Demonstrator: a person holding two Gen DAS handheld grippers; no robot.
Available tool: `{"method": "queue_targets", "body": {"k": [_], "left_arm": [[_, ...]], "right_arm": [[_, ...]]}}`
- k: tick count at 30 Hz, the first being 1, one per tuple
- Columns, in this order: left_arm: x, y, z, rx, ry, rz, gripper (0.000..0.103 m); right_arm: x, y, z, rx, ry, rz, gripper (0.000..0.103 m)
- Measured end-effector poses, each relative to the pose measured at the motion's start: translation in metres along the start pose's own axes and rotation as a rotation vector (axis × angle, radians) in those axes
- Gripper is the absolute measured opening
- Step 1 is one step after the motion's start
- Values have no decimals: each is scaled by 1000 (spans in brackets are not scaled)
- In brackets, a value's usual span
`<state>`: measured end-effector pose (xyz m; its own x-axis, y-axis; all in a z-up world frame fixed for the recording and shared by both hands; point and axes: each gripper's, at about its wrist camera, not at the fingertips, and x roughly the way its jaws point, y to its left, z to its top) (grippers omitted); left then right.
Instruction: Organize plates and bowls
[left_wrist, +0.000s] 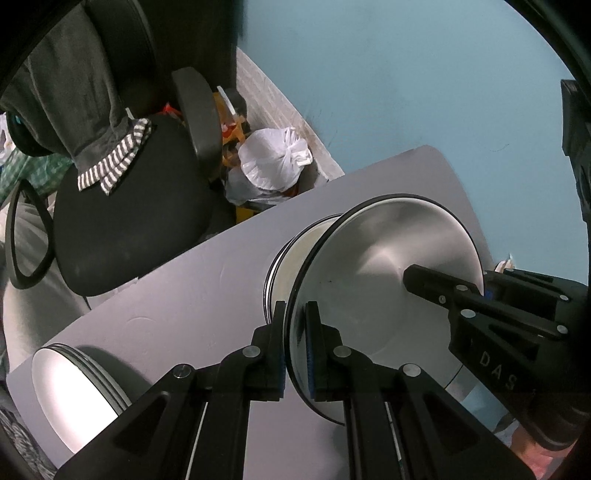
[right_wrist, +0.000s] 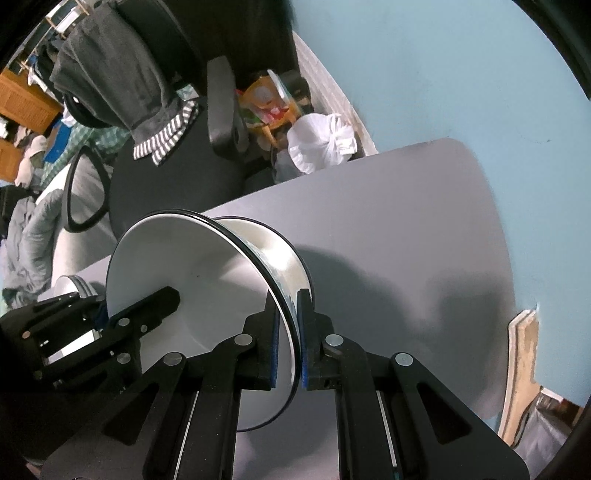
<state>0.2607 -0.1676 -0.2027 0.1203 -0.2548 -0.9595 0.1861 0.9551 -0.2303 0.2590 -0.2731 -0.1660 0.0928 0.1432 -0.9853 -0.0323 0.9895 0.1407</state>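
Left wrist view: both claws share one plate (left_wrist: 384, 266), so this is a two-handed carry.

left claw (left_wrist: 295, 354): clamped shut on the plate's near rim, with the rim's black edge running straight up between the blue pads.

right claw (right_wrist: 287, 343): same deal on the opposite rim, closed tight on the edge, pointing pretty much straight down.

plate: held up off the table (left_wrist: 192, 295) and reads almost edge-on from each camera. Face is matte white/steel-looking with a thin black rim.

bowl (right_wrist: 273, 251): right behind the plate, a white bowl with a shiny band. Looks like the plate is sitting over its mouth, but I can't tell for sure if they're touching or if the bowl is on the table.

stack of plates (left_wrist: 77, 391): on the table well away from the held plate, off past the left claw's side, near the table edge by the office chair (left_wrist: 125, 221).

key relation: the line between the two claws runs across the plate's full width, so neither hand is really "nearer". My guess is the next move is sliding it sideways toward that stack, left claw leading.

risk: if one hand lags, the plate twists in the pads, imo.

background: tied white bag (left_wrist: 273, 162) on the floor beyond the table, not in play.
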Motion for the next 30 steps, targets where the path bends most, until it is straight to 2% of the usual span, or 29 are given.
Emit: {"method": "queue_targets", "body": {"k": [14,19,23,26,28,30], "left_arm": [[6,-1,10,26,38,5,8],[9,-1,14,28,91,8,8],[9,-5,15,63,117,30,10],[0,-9,16,84,94,59,19],[-7,-13,17,115,63,77,29],[-10,-12,18,115,53,60,30]], "right_arm": [[10,-7,13,12,71,37,8],[12,-8,18,20,113,38,8],[12,-5,20,7,127,22,14],[8,-2,21,-8,116,-28,19],[4,-2,22,-8,105,-14,19],[1,-1,23,-6,94,-8,20]]}}
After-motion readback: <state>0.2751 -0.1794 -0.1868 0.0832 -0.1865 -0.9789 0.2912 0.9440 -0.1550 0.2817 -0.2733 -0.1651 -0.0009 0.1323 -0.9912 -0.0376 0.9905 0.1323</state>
